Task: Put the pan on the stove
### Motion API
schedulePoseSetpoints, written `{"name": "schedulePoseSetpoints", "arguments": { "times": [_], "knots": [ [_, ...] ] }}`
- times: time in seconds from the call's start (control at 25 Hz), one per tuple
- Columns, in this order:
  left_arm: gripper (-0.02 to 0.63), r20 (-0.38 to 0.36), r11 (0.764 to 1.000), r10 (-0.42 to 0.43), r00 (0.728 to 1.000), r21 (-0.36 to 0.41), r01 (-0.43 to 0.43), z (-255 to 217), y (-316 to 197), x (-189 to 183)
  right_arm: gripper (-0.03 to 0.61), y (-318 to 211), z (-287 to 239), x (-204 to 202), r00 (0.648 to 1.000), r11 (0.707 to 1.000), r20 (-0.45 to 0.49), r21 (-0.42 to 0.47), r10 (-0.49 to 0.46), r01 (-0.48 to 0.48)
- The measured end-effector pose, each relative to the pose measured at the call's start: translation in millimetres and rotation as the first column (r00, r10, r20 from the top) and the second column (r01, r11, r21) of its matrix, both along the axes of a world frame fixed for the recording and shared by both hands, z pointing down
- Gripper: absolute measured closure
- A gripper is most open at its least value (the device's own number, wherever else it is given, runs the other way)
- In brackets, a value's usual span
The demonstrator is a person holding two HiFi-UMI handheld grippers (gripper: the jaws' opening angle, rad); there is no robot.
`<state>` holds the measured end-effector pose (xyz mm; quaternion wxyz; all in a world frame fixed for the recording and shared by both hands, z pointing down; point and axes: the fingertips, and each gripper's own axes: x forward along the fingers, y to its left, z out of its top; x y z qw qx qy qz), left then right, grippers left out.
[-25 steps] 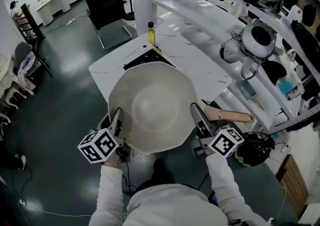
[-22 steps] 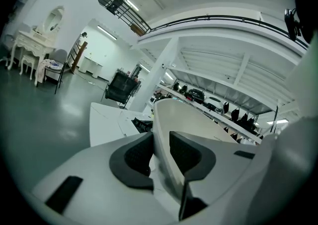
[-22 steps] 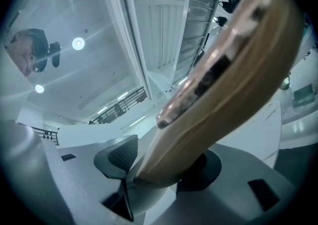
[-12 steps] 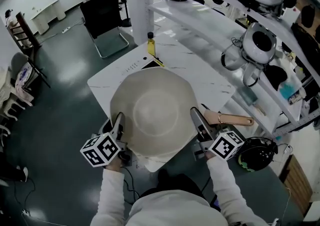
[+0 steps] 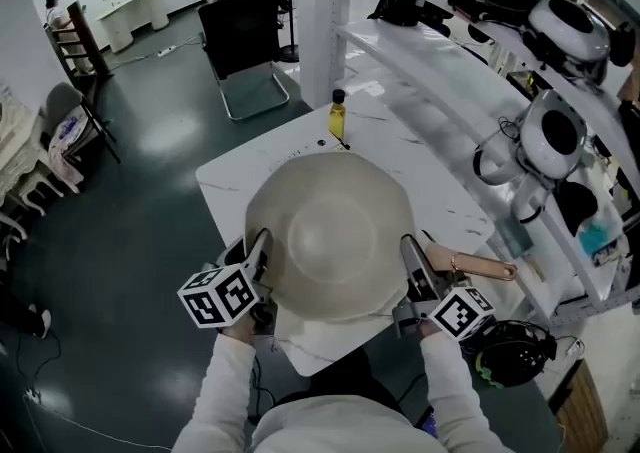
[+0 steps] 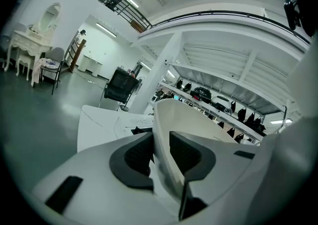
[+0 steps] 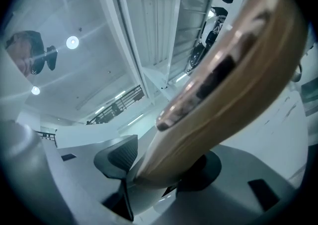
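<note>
A big cream pan [image 5: 330, 236] hangs bottom-up-looking over the white table [image 5: 232, 181], held from both sides. My left gripper [image 5: 258, 253] is shut on the pan's near-left rim; in the left gripper view the rim [image 6: 160, 119] stands between the dark pads [image 6: 139, 155]. My right gripper [image 5: 413, 263] is shut on the pan's wooden handle [image 5: 486, 267], which fills the right gripper view [image 7: 233, 80]. The black stove is almost wholly hidden under the pan; only a dark edge [image 6: 140, 130] shows in the left gripper view.
A yellow bottle [image 5: 337, 115] stands at the table's far edge, just beyond the pan. White shelves [image 5: 450, 51] with appliances run along the right. A black chair [image 5: 245, 41] stands behind the table, more chairs at the far left.
Both grippers have carried the pan forward over the table. The black stove that showed at the pan's far edge is now covered by it.
</note>
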<state>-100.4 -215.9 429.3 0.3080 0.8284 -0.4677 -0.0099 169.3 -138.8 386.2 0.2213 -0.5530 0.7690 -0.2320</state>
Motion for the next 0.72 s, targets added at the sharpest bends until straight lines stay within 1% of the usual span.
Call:
{"name": "schedulePoseSetpoints", "arguments": {
  "times": [0.44, 0.72],
  "knots": [
    [0.508, -0.006, 0.998, -0.064, 0.998, 0.010, 0.064, -2.7, -68.9, 14.3, 0.322, -85.6, -4.3, 19.0, 0.998, 0.998, -0.008, 0.004, -0.067, 0.068],
    [0.508, 0.003, 0.995, -0.099, 0.995, 0.004, 0.099, -1.2, -102.7, 20.9, 0.322, -129.3, -0.2, 28.2, 0.995, 0.995, -0.001, -0.003, -0.102, 0.102]
  ]
}}
